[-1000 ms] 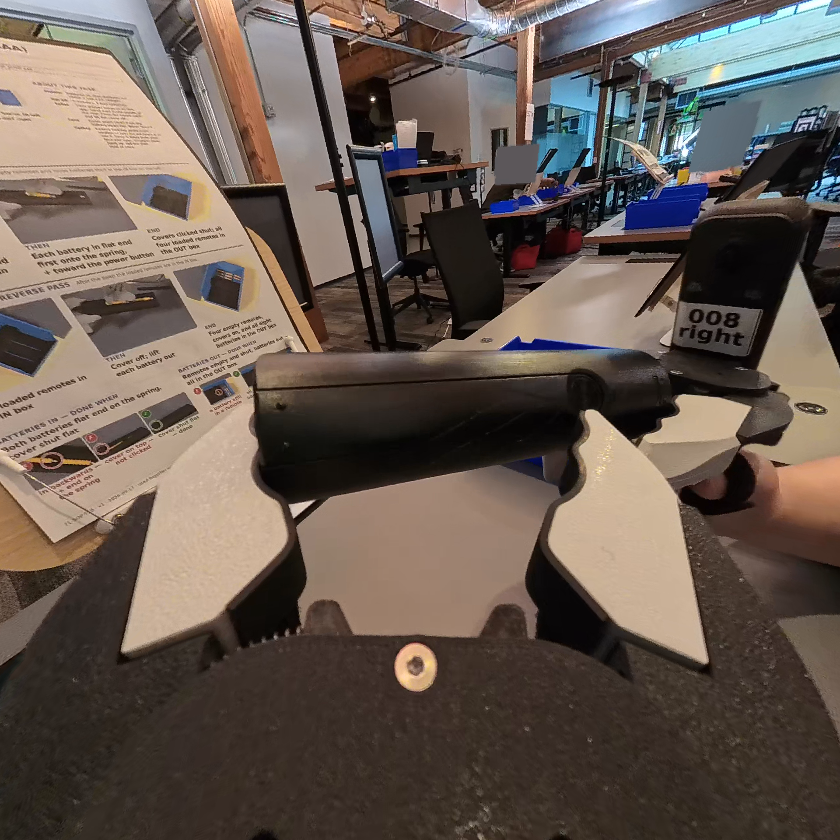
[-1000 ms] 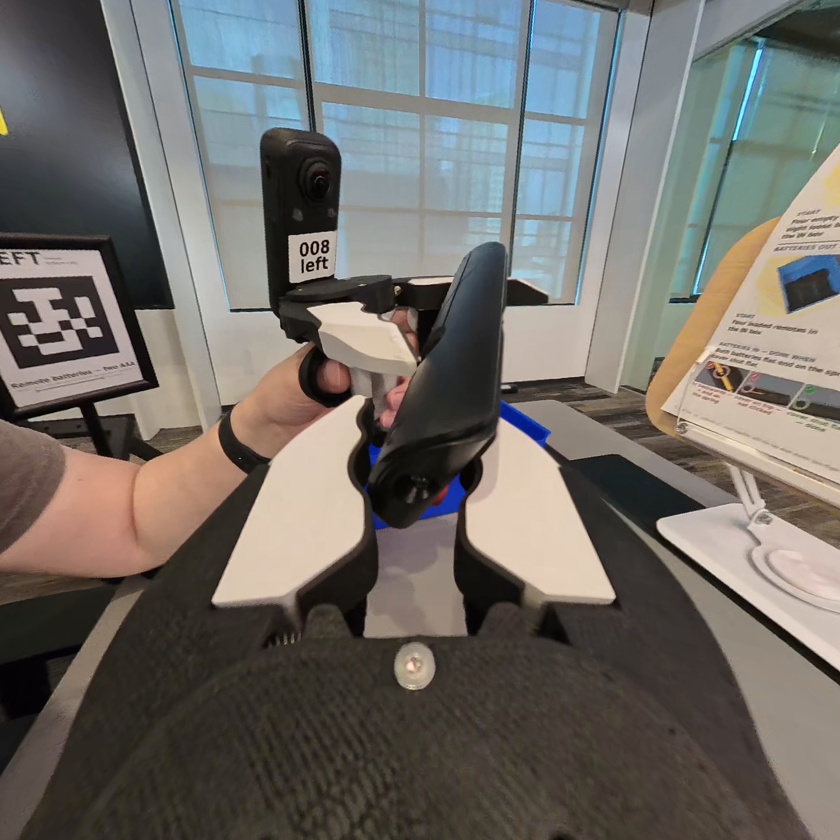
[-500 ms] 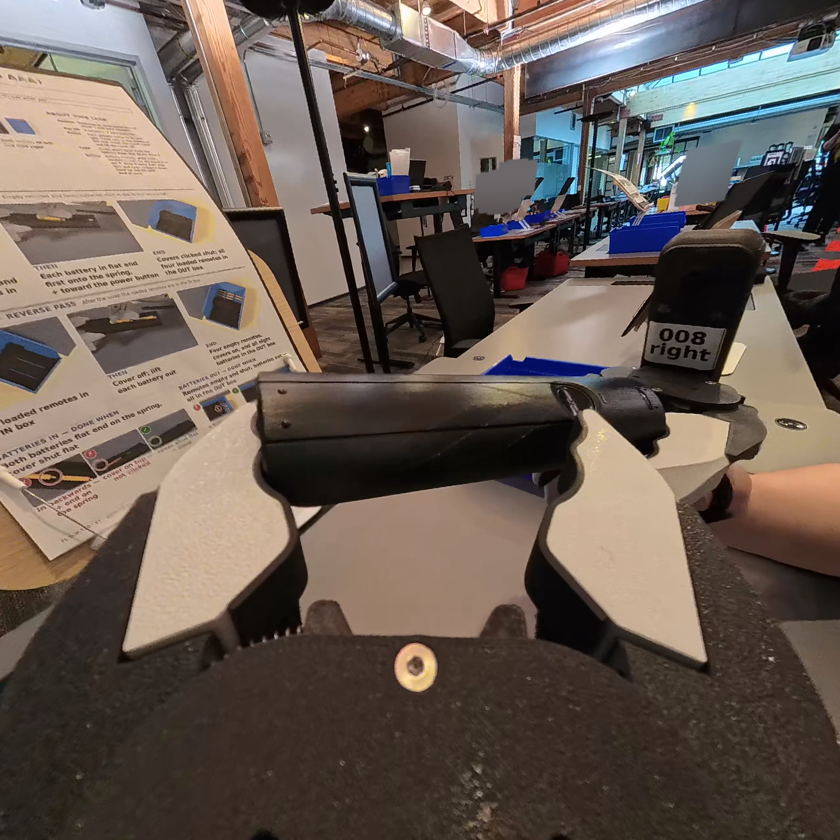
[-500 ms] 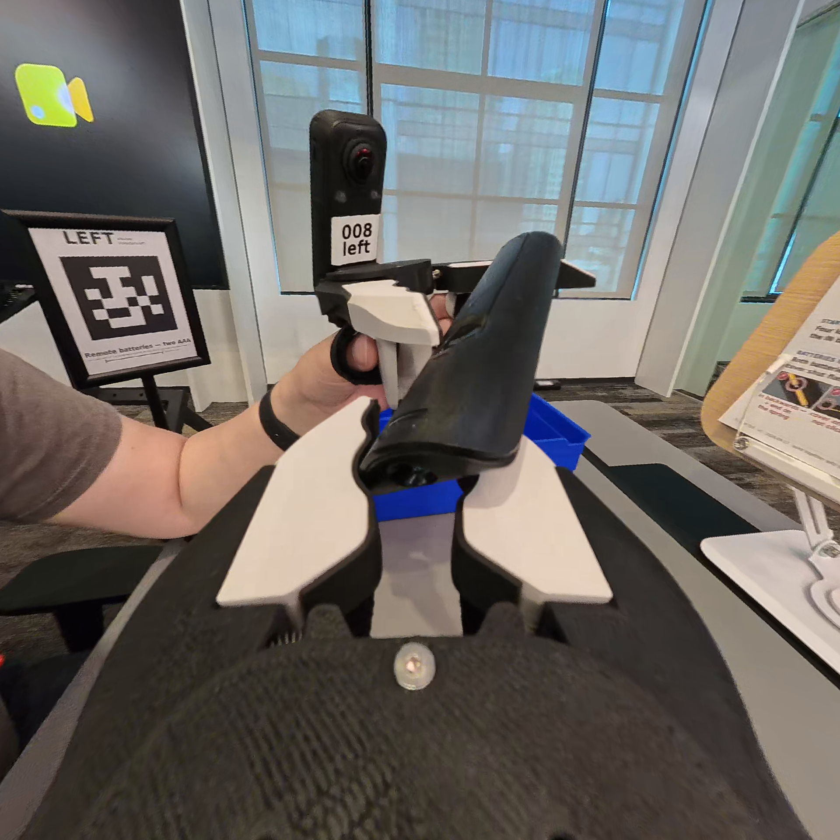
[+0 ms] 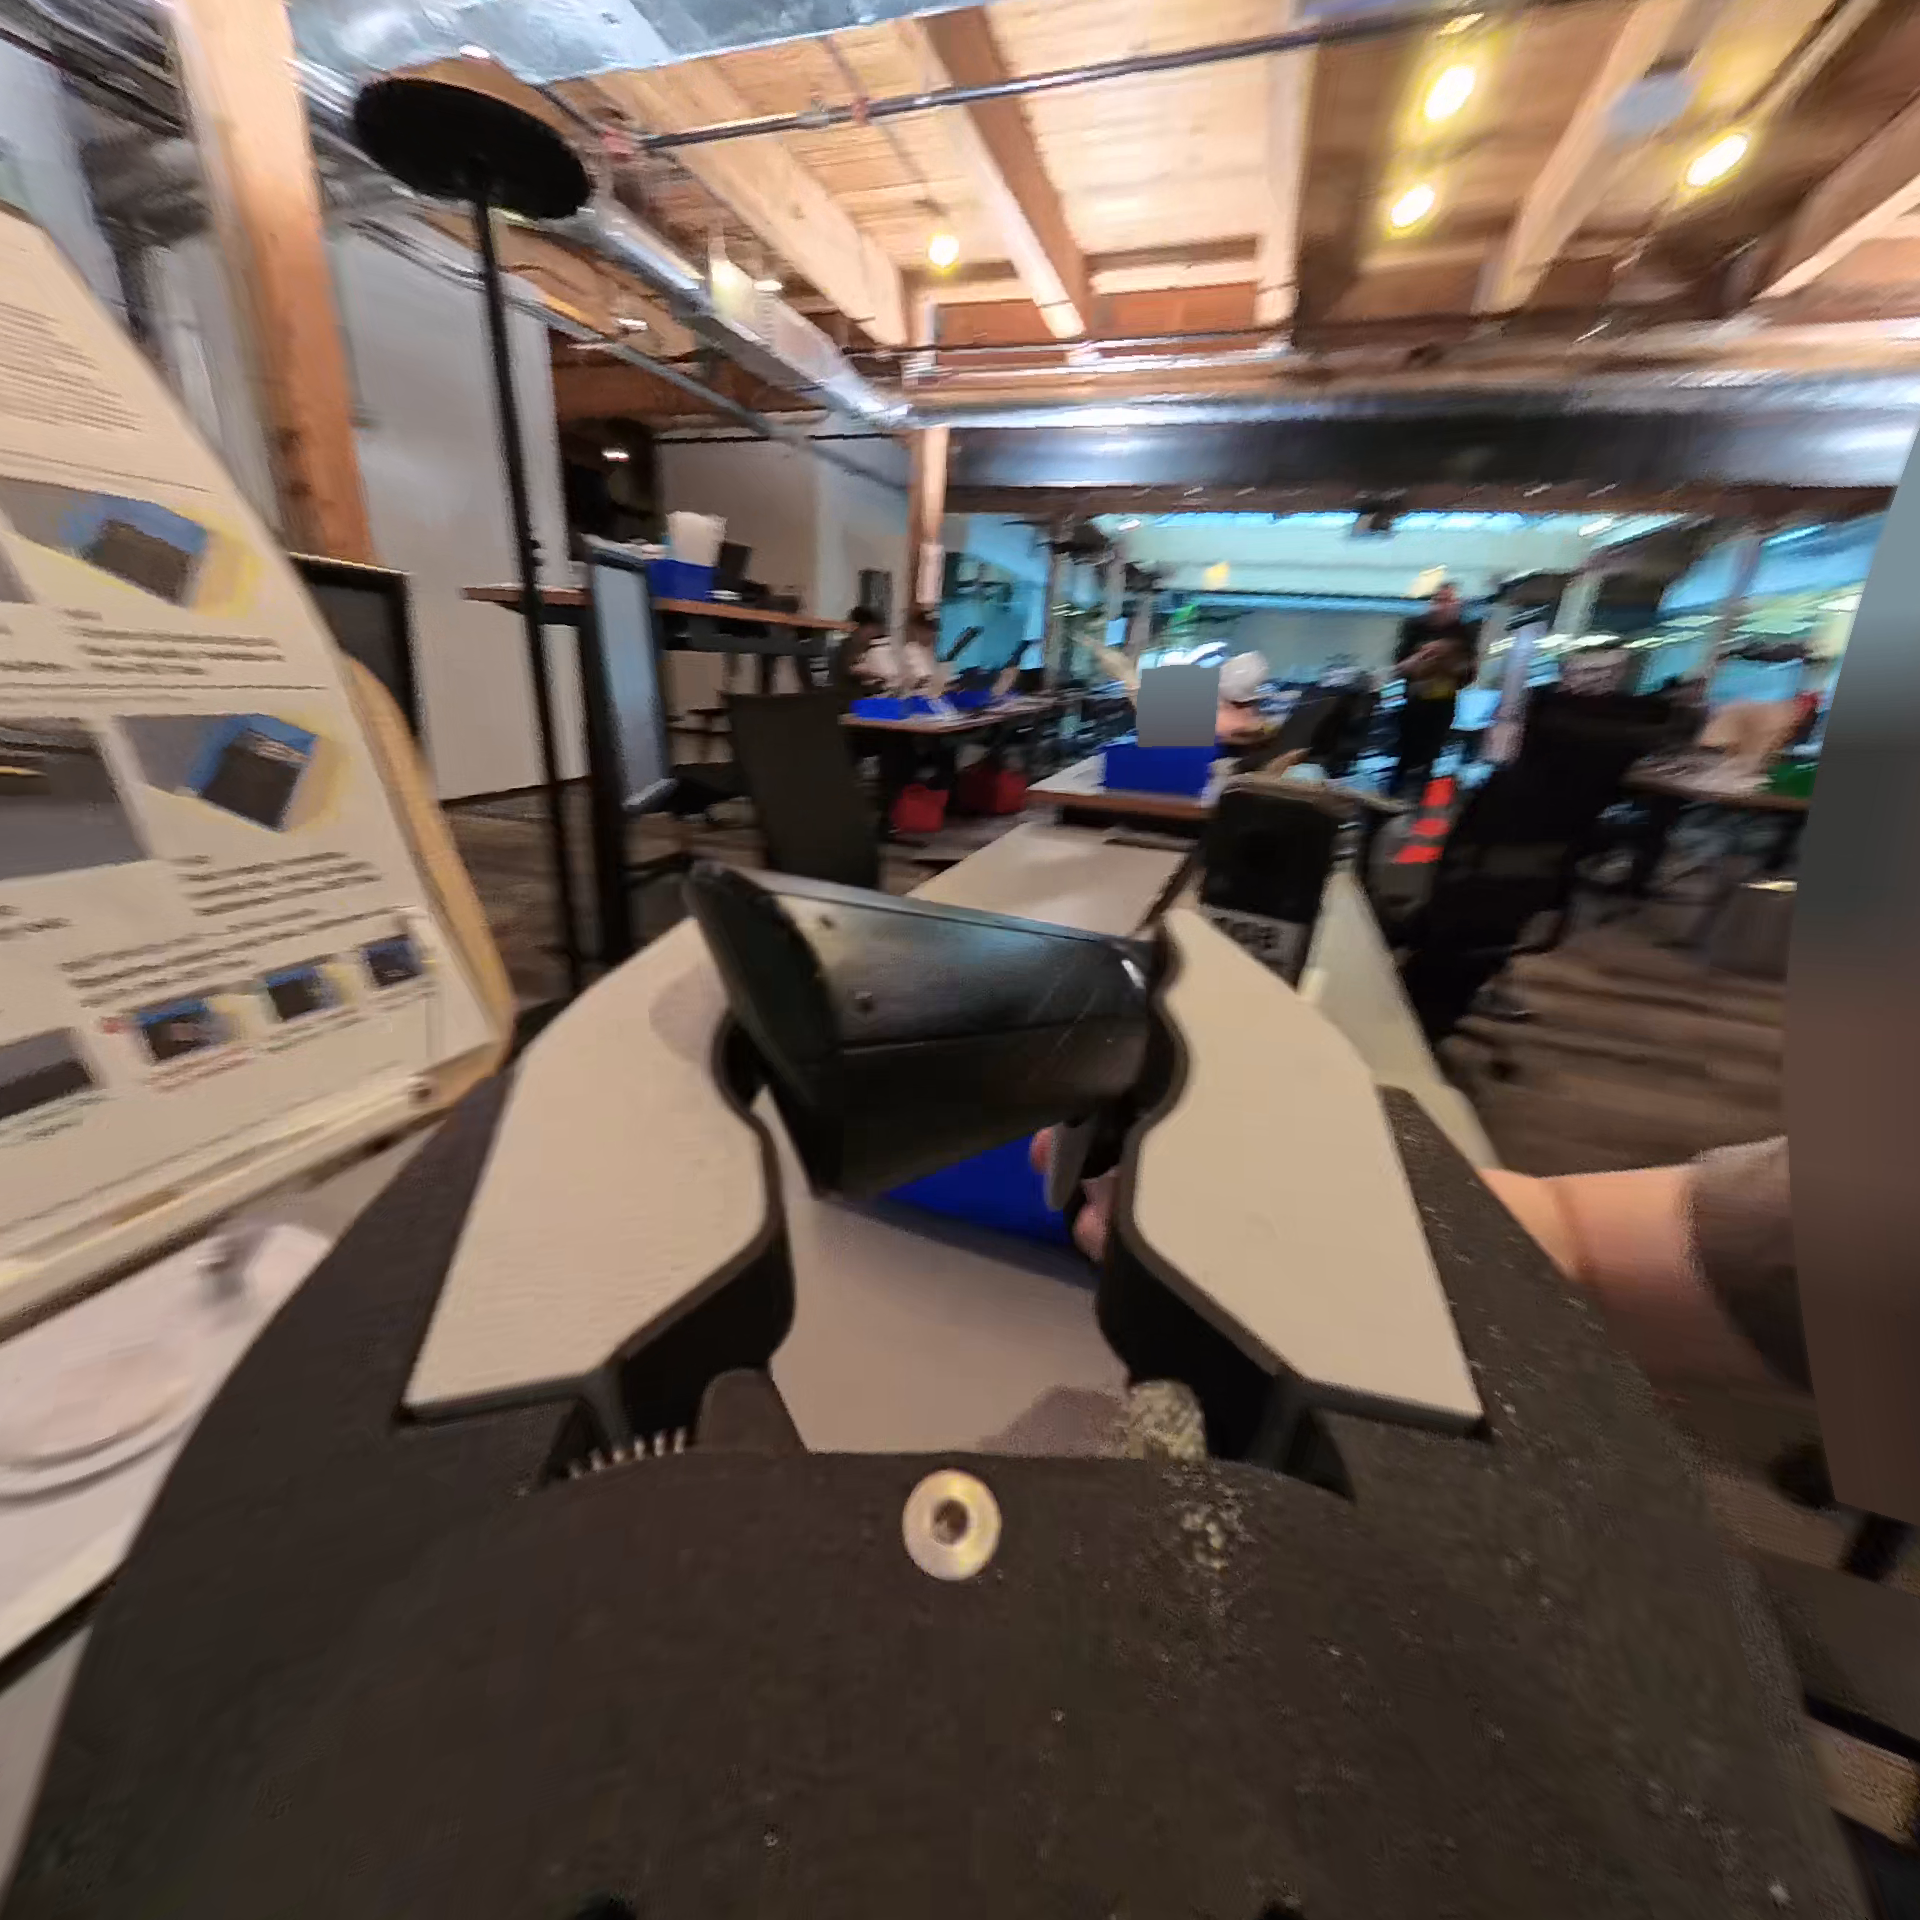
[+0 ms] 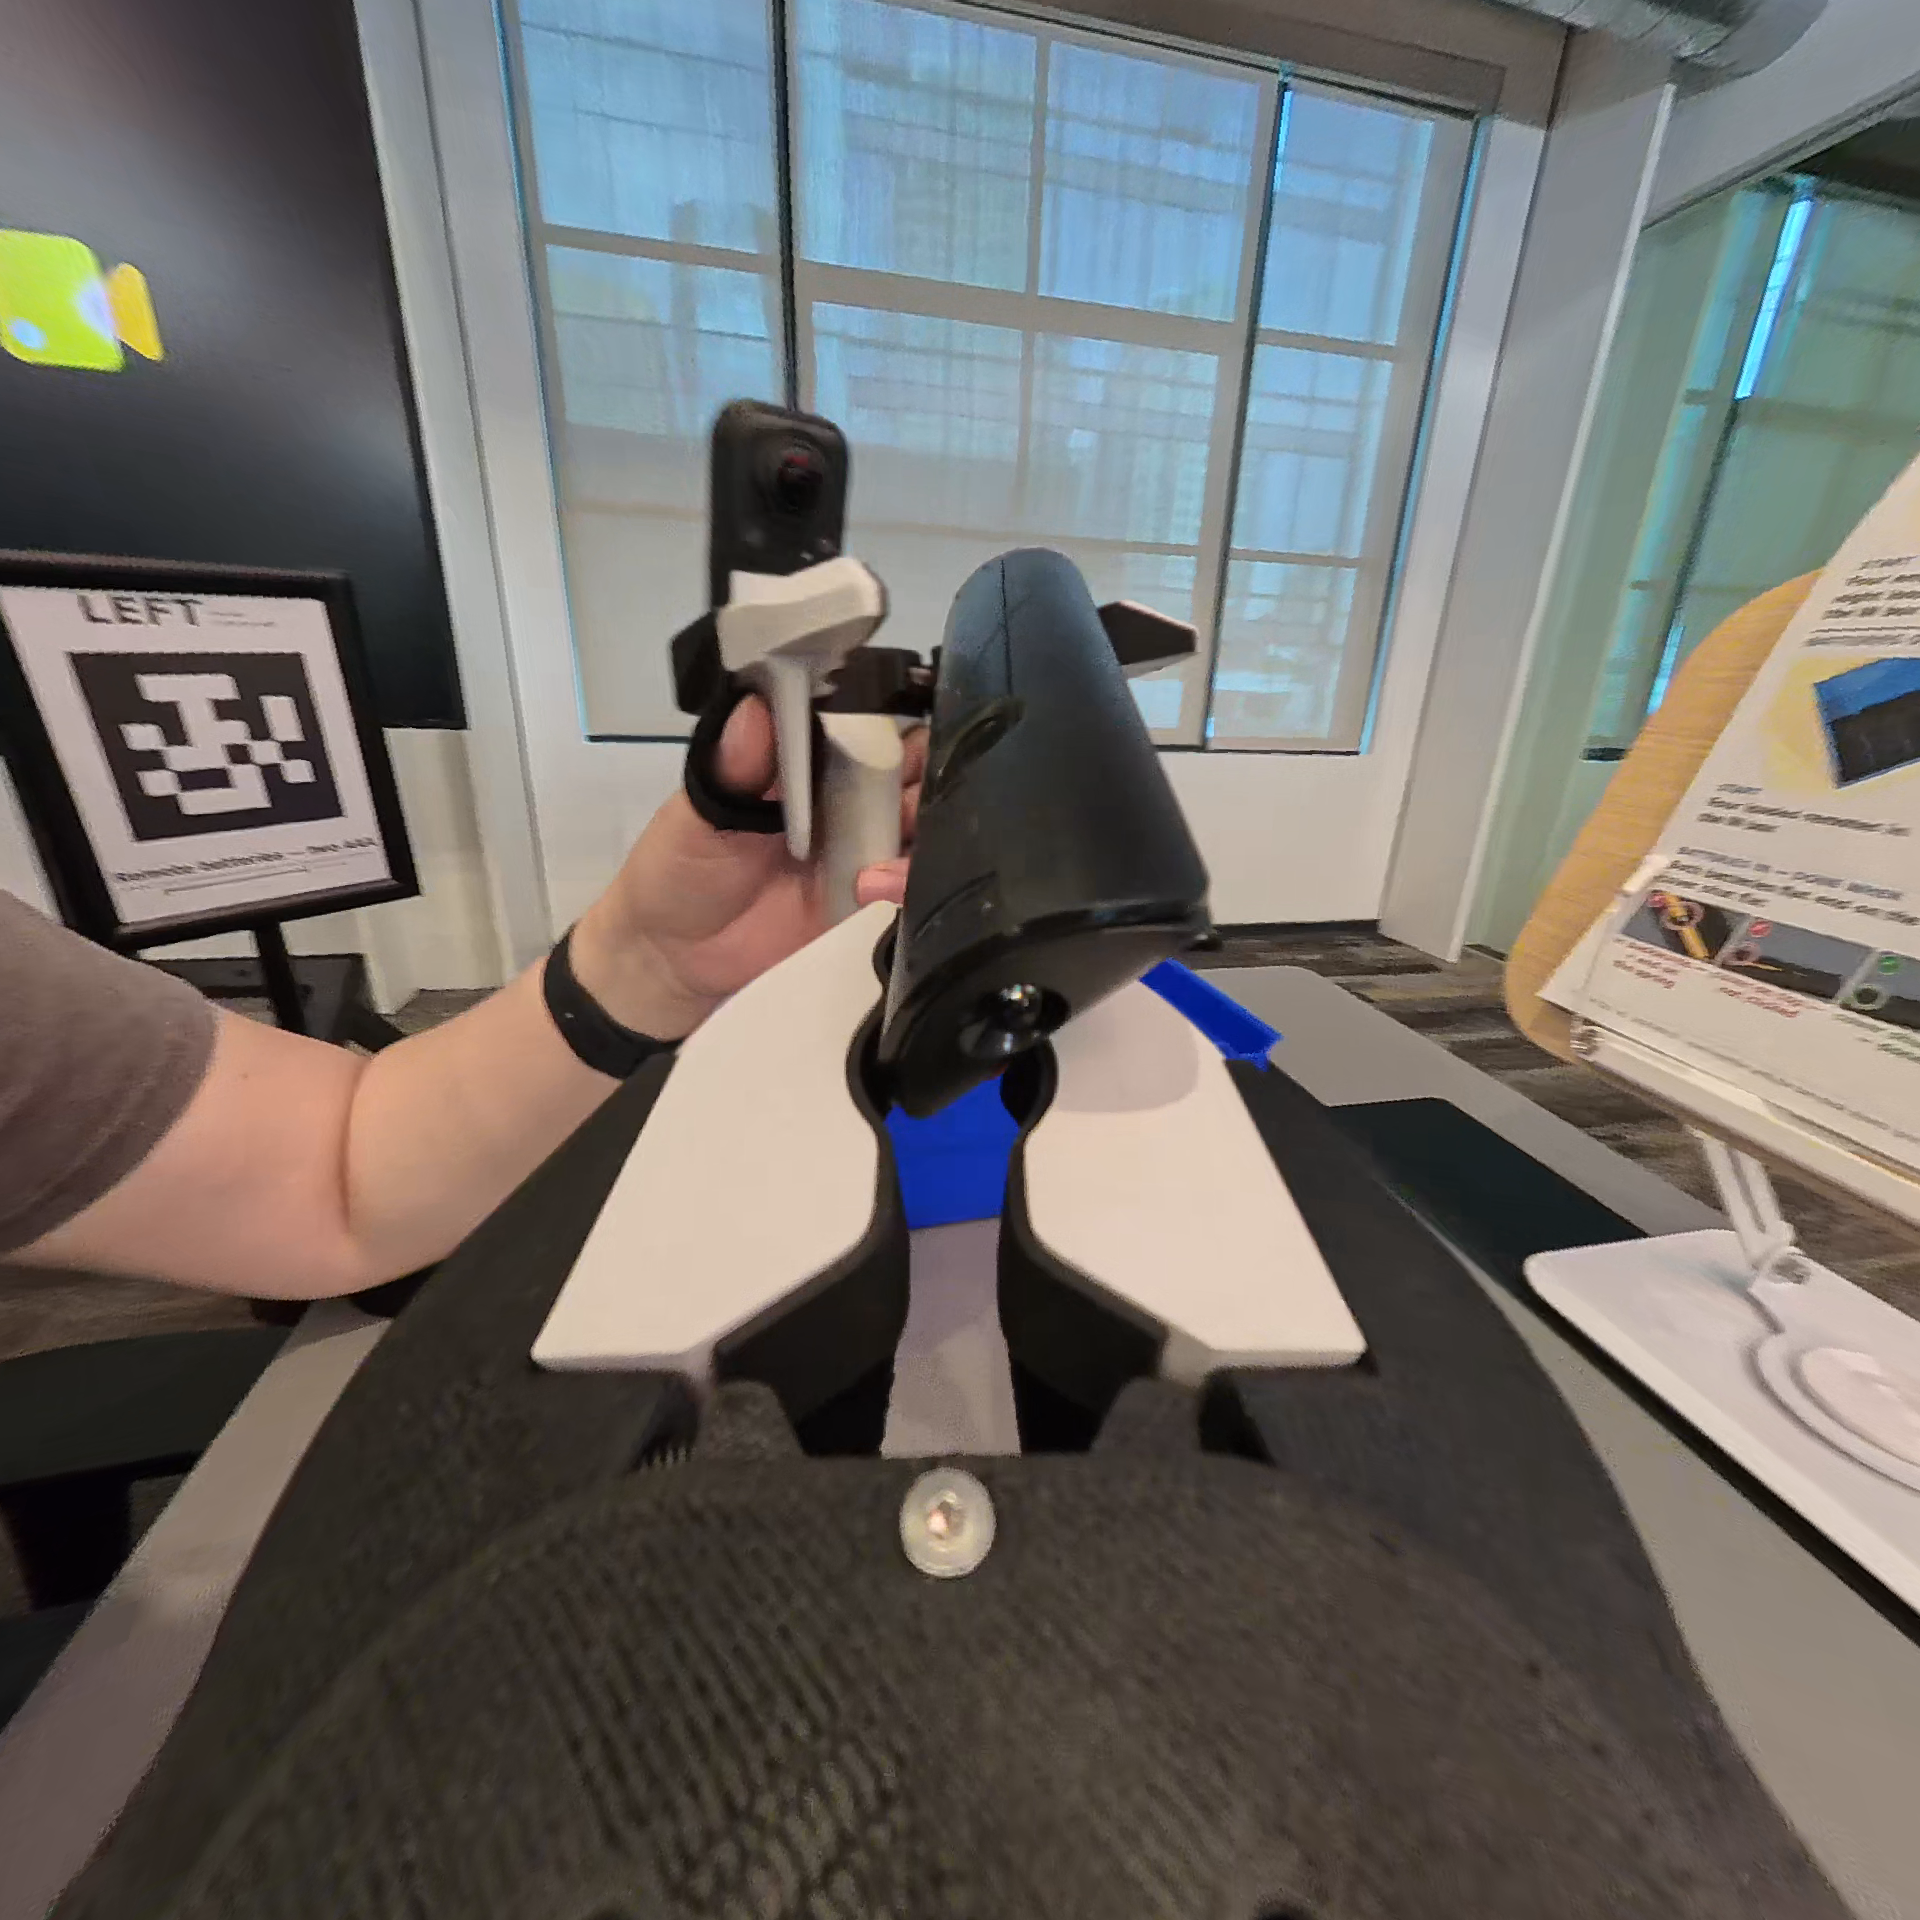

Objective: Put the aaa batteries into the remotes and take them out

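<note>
As the remote swings: it goes from lying crosswise in the left wrist view to pointing away, one end toward that camera
Remote [image 5: 935, 1029]: black, in the air above the blue bin [image 6: 1205, 997], well off the tabletop [image 6: 1382, 1008], spanning both tongs
Left tongs [image 5: 940, 935]: narrower than a second ago, closed on the remote's flanks near one end
Right tongs [image 6: 966, 1029]: narrow, and the far end looks pinched in the notch at their tips, much as before
Hands: both have risen and turned, so the right wrist view now sees the remote's curved back steeply tilted
Cover: seam and screw dimples face the left camera; whether it is on or off I cannot tell
Batteries: none in view
Meaning, as I judge it: this is a regrip to bring the battery side round, so loading or unloading is not yet begun
</note>
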{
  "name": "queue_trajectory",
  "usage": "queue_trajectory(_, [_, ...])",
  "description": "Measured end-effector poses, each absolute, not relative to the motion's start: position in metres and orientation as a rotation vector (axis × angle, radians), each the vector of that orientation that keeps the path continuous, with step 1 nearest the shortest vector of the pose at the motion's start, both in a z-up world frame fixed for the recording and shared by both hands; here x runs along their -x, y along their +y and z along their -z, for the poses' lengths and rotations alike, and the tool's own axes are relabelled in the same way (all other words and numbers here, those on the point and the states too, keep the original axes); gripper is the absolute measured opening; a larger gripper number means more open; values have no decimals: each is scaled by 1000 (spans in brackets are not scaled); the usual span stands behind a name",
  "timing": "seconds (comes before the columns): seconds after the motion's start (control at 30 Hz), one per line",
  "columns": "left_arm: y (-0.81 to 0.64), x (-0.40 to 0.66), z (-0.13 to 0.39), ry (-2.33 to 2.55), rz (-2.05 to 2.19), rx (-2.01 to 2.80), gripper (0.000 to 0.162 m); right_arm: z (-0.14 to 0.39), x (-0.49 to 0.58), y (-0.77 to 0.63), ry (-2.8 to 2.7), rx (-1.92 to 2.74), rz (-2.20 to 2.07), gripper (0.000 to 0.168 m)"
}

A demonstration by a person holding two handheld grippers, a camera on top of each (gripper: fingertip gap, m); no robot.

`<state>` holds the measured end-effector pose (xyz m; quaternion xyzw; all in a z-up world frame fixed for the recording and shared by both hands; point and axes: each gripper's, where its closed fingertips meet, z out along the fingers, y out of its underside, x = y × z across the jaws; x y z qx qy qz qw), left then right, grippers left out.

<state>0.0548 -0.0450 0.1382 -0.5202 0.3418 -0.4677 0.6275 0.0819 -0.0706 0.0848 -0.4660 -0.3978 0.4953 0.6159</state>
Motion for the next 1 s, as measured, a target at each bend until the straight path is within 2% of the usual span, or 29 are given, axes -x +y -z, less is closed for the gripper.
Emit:
queue_trajectory(0.07, [-52,-54,-140,790,1240,1158,52,-84,-79,-74,-936,1067,-1173,15])
queue_trajectory(0.1, [-53,-54,-139,792,1303,1153,37,-83,-77,-76,-950,1065,-1173,15])
queue_trajectory(0.13, [-55,-53,-139,796,1363,1137,35,-82,-76,-77,-963,1067,-1167,16])
queue_trajectory(0.47, [-57,-56,-130,901,1290,1175,33,-88,-83,-73,-912,1073,-1284,20])
queue_trajectory(0.6, [-57,-49,-131,912,1331,1194,33,-87,-79,-82,-987,1062,-1270,30])
queue_trajectory(0.83, [-57,-47,-131,921,1314,1201,32,-88,-82,-73,-961,1095,-1198,21])
queue_trajectory(1.0, [-58,-49,-130,922,1344,1202,33,-84,-79,-77,-1012,1103,-1184,23])
